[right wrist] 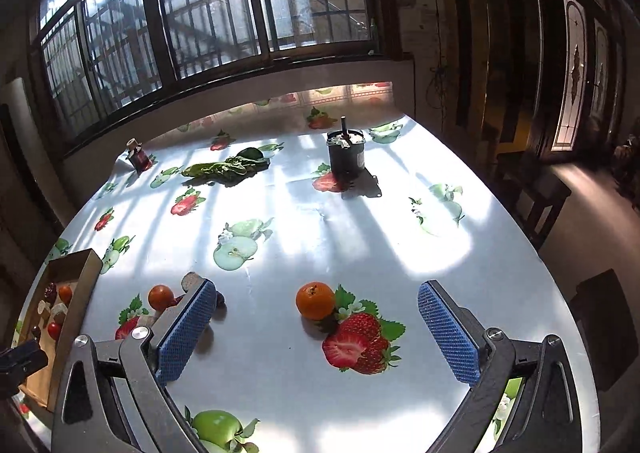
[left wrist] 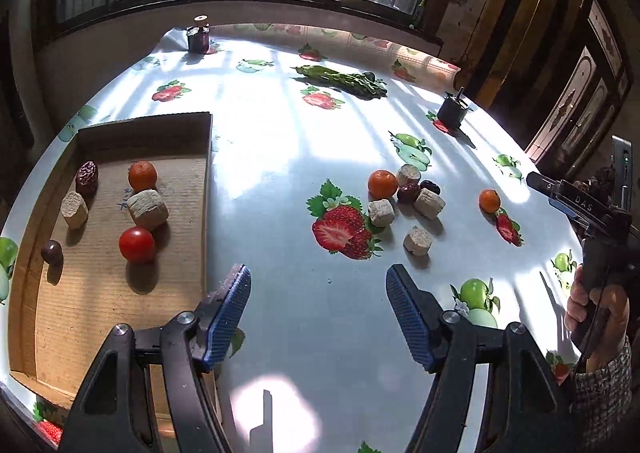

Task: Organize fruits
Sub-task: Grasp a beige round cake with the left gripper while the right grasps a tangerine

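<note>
Sunlight through the barred window (right wrist: 208,13) stripes your fruit-print tablecloth (left wrist: 304,157). Part of the sorting looks done: the cardboard tray (left wrist: 120,285) already holds a red tomato (left wrist: 137,244), a tangerine (left wrist: 142,175), a red date (left wrist: 87,178), a dark round fruit and two tan chunks. Left on the cloth are a small pile (left wrist: 404,199) of a tangerine, dates and tan chunks, plus a lone tangerine (right wrist: 315,300). Your left gripper (left wrist: 318,313) is spread and empty beside the tray. Your right gripper (right wrist: 316,327) is spread wide, empty, framing that lone tangerine without touching it; it looks like your next pick.
</note>
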The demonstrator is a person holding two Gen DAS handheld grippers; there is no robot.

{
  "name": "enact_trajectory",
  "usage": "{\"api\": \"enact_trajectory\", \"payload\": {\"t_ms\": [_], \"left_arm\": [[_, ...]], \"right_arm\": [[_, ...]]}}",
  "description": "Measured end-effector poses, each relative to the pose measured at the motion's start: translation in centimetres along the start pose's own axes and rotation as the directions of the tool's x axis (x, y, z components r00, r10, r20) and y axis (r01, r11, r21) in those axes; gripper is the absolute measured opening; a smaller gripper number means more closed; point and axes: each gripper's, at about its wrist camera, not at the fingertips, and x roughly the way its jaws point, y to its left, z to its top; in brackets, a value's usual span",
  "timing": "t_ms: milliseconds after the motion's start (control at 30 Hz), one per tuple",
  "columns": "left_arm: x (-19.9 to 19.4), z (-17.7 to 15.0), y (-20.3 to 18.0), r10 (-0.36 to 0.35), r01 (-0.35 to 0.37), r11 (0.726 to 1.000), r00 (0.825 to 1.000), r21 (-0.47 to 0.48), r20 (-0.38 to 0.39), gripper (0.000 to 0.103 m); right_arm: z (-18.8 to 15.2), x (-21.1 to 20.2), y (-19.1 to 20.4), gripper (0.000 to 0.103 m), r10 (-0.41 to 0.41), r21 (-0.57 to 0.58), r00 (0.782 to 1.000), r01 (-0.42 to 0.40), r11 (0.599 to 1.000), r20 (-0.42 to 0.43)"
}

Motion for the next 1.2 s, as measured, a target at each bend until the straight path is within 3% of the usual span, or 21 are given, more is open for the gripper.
{"api": "enact_trajectory", "payload": {"t_ms": [33, 100, 167, 333, 467, 667, 1033, 1100, 1200], "left_arm": [[0.6, 0.0, -0.9, -0.009, 0.009, 1.000, 1.000, 0.021, -0.007, 0.070], [1.8, 0.0, -2.7, -0.037, 0.039, 0.997, 0.999, 0.062, -0.023, 0.070], [2.9, 0.0, -4.5, -0.059, 0.063, 0.993, 0.997, 0.100, -0.042, 0.068], [5.5, 0.6, -7.9, -0.086, 0.093, 0.978, 0.995, 0.188, -0.048, 0.061], [8.3, 1.5, -9.1, -0.092, 0.104, 0.977, 0.993, 0.184, -0.077, 0.061], [11.2, 1.6, -10.4, -0.129, 0.152, 0.971, 0.983, 0.185, -0.129, 0.045], [11.2, 0.8, -10.6, -0.128, 0.138, 0.964, 0.990, 0.228, -0.060, 0.045], [11.2, 0.8, -10.4, -0.143, 0.154, 0.963, 0.988, 0.220, -0.063, 0.028], [11.2, 0.7, -10.4, -0.156, 0.167, 0.959, 0.986, 0.227, -0.066, 0.028]], "right_arm": [[0.0, 1.2, -0.2, 0.093, 0.004, 0.012, 1.000, -0.004, 1.000, -0.027], [-0.1, 3.3, -0.4, 0.066, 0.022, 0.026, 0.997, -0.020, 0.999, -0.078], [-0.1, 5.0, -0.5, 0.051, 0.037, 0.046, 0.994, -0.033, 0.998, -0.104], [-0.6, 6.8, -1.2, 0.051, 0.076, 0.086, 0.994, -0.069, 0.994, -0.081], [-1.1, 7.4, -2.0, 0.051, 0.109, 0.112, 0.990, -0.098, 0.989, -0.093], [-1.0, 8.0, -1.8, 0.051, 0.111, 0.100, 0.988, -0.100, 0.990, -0.111], [-2.0, 8.4, 1.2, 0.051, 0.033, -0.039, 0.991, -0.038, 0.999, -0.127], [-2.0, 8.4, 1.0, 0.049, 0.031, -0.033, 0.991, -0.035, 0.999, -0.128], [-2.0, 8.5, 0.6, 0.044, 0.032, -0.013, 0.990, -0.034, 0.999, -0.135]]}}
